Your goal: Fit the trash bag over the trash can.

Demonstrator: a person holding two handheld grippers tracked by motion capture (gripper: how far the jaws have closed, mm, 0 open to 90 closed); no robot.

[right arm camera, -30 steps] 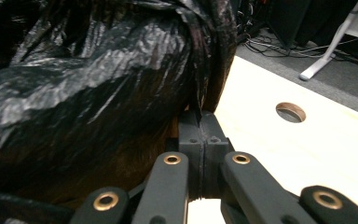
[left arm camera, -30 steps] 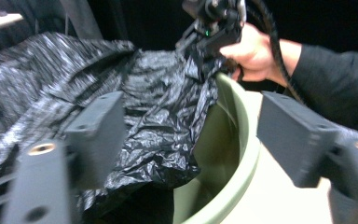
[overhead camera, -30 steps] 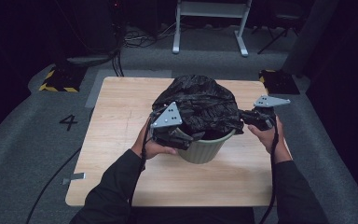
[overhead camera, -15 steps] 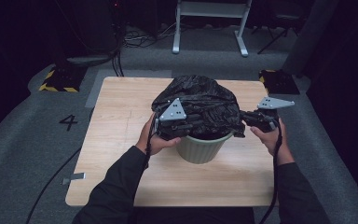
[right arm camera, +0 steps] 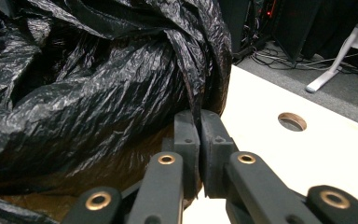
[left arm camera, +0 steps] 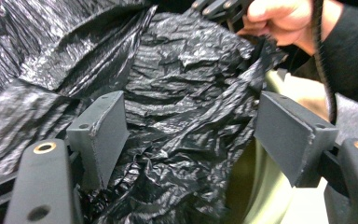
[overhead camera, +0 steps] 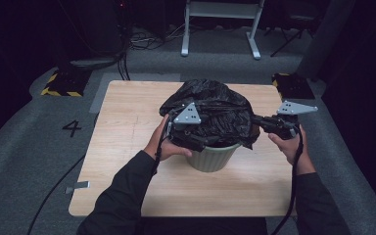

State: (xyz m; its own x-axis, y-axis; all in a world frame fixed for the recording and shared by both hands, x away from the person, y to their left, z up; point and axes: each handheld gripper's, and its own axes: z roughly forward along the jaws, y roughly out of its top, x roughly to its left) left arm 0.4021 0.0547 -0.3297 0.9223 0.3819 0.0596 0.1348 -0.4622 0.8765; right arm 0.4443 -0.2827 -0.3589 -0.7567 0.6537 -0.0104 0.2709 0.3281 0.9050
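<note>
A crumpled black bin bag (overhead camera: 210,115) lies heaped over a pale green bin (overhead camera: 213,157) in the middle of the wooden table (overhead camera: 122,147). My left gripper (overhead camera: 198,142) sits at the bin's near left rim, open, its jaws spread wide with loose bag plastic (left arm camera: 186,130) between them and the green bin wall (left arm camera: 261,186) below. My right gripper (overhead camera: 257,120) is at the bin's right side, shut on a thin fold of the bag (right arm camera: 193,100) that rises from between its jaws. The bag hides the inside of the bin.
A round hole (right arm camera: 292,121) is cut in the tabletop beyond the right gripper. A white metal stand (overhead camera: 220,24) and cables lie on the grey floor behind the table. Yellow-black striped blocks (overhead camera: 61,83) flank the table's far corners.
The left gripper has slid from the bag's left side down toward the bin's near rim. The right gripper has held its pinch on the bag, shifting little.
</note>
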